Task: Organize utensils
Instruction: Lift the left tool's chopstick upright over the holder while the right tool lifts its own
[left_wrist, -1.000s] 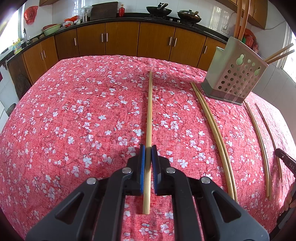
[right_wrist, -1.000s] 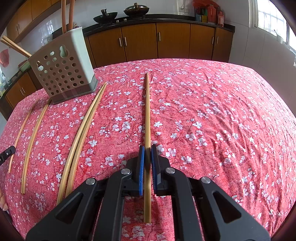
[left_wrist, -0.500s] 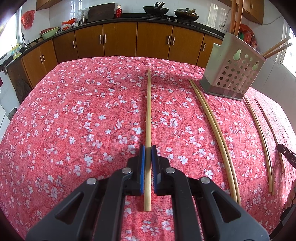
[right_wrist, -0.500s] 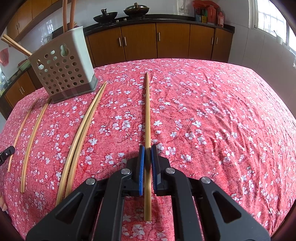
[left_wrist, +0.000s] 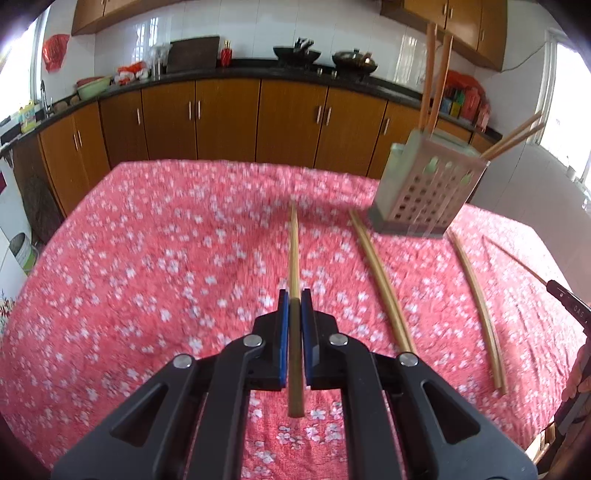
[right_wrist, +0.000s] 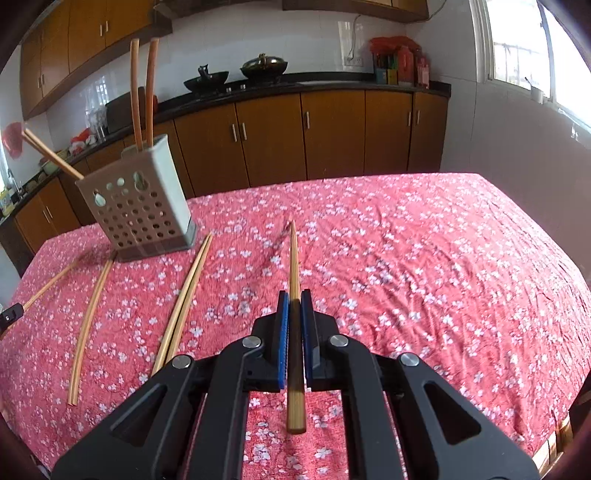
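My left gripper (left_wrist: 294, 297) is shut on a bamboo chopstick (left_wrist: 293, 251) that points away over the red flowered tablecloth (left_wrist: 147, 280). In the right wrist view my right gripper (right_wrist: 294, 297) is shut on another chopstick (right_wrist: 293, 258), whose far tip casts a shadow on the cloth. The perforated utensil holder (left_wrist: 428, 192) (right_wrist: 142, 210) stands at the back between the two grippers, with several chopsticks in it. Loose chopsticks (left_wrist: 380, 284) (right_wrist: 184, 302) lie in front of it, with more (left_wrist: 476, 306) (right_wrist: 88, 325) beside them.
The other gripper's black tip shows at the right edge (left_wrist: 569, 306) of the left wrist view and at the left edge (right_wrist: 11, 314) of the right wrist view. Brown kitchen cabinets (left_wrist: 229, 118) and a counter with woks (right_wrist: 236, 77) run behind the table.
Both grippers have risen and tipped upward, each lifting its chopstick off the cloth. More of the cabinets and wall now shows. The holder and loose chopsticks stayed in place.
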